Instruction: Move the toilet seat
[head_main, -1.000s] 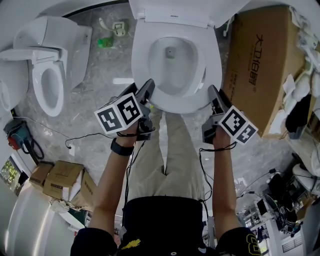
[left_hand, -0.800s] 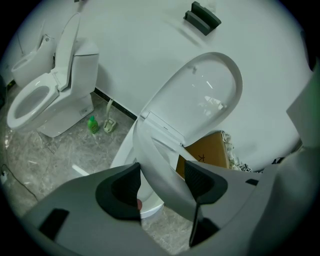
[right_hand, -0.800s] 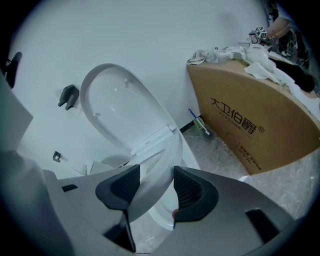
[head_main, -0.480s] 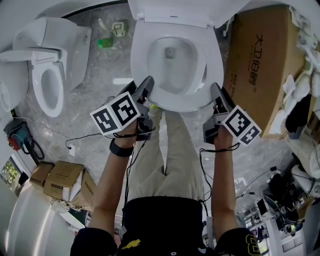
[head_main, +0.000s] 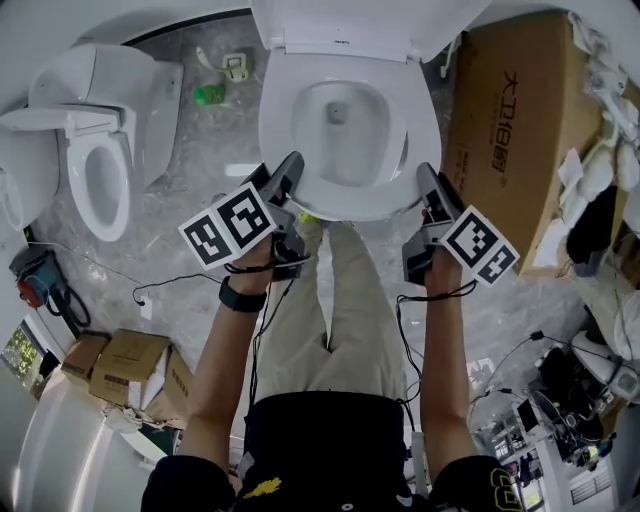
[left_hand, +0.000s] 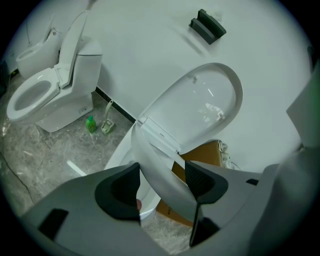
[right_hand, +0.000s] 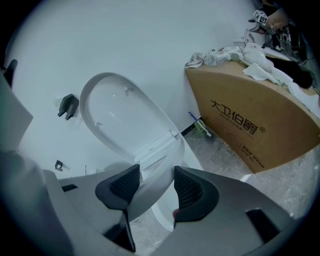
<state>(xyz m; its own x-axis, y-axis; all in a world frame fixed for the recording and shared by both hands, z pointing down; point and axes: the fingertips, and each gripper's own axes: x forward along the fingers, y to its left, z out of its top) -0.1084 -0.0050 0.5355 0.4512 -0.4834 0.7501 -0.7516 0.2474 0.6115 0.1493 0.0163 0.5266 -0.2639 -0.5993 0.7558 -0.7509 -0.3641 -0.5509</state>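
Both claws have crept a touch up-frame in the head view and the front of the toilet seat (head_main: 352, 207) went with them, pose otherwise the same. Seat is a white glossy oval ring, smooth, joined at the hinge (left_hand: 157, 133) under the raised lid (head_main: 340, 22). On the front-left rim the left claw (head_main: 290, 166) is pinching the seat, on the front-right rim the right claw (head_main: 426, 176) is pinching it too; both gripper views show the rim running between the dark ribbed pads (left_hand: 120, 189). Seat is over the white bowl (head_main: 345, 128), front end lifted off the bowl rim, slanting up from the hinge. Long axis runs from the hinge at the wall (left_hand: 150, 45) straight toward the person, front end nearest the legs (head_main: 340, 290). Lid stands upright against the wall. Cardboard box (head_main: 510, 130) just beside the toilet's right side, tight there; open marble floor (head_main: 200, 170) on its left up to a second toilet (head_main: 95, 150), green bottle (head_main: 210, 93) by the wall between them
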